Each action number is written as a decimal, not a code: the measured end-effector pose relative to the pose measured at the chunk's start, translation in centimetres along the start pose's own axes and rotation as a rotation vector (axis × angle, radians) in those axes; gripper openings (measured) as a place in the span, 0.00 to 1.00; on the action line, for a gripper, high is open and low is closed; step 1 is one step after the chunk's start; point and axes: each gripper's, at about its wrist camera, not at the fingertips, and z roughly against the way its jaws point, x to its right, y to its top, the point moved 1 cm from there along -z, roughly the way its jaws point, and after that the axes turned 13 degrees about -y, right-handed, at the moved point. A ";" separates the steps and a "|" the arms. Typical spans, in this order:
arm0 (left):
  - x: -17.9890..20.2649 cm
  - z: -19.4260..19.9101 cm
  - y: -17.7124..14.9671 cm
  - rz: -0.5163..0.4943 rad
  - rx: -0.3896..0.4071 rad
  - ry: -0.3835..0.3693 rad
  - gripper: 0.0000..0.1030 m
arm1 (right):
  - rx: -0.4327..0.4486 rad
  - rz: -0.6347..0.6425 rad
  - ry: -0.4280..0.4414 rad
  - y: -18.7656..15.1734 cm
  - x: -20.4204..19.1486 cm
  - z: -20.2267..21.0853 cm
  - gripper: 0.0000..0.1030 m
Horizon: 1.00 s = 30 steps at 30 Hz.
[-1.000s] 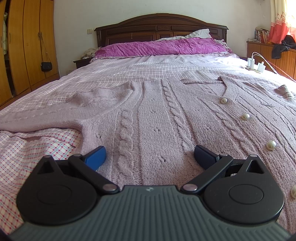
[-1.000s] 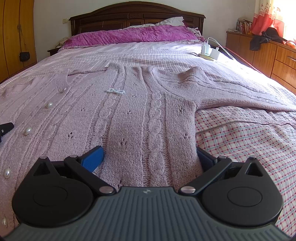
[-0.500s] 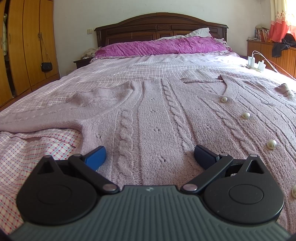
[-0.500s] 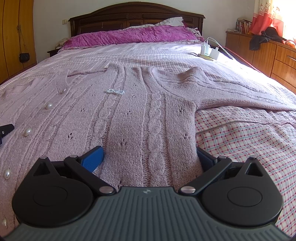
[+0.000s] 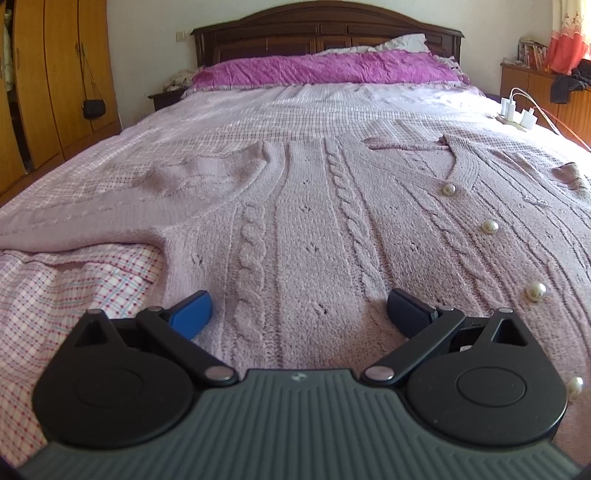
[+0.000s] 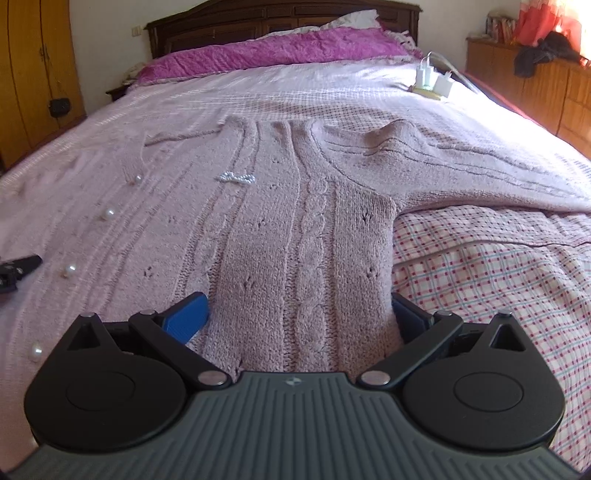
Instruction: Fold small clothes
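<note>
**On the bed: both grippers set at the cardigan's hem**

Across the checked pink bedspread [image 5: 55,295] lies a pale mauve cable-knit cardigan with pearl buttons [image 5: 314,221], spread flat, front up. Its long axis runs near to far: hem nearest, neckline pointing towards the dark wooden headboard [image 5: 325,33], sleeves stretched out left and right. The left gripper [image 5: 299,314] rests at the near-left hem, fingers spread wide with knit between them; the right gripper [image 6: 299,314] does likewise at the near-right hem, straddling the side edge. Judged step: preparing the first fold. Next, both must close on the hem together and lift evenly.
</note>
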 end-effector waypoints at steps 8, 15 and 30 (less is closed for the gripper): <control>1.2 1.1 1.1 0.022 -0.089 -0.010 1.00 | 0.058 -0.158 0.072 3.2 9.0 1.4 1.00; 1.7 0.9 1.7 0.110 -0.143 -0.004 1.00 | 0.047 -0.370 0.000 5.3 18.6 -2.9 1.00; 2.8 -0.4 0.6 0.056 -0.133 0.042 1.00 | 0.140 -0.675 0.014 7.4 28.0 -11.1 1.00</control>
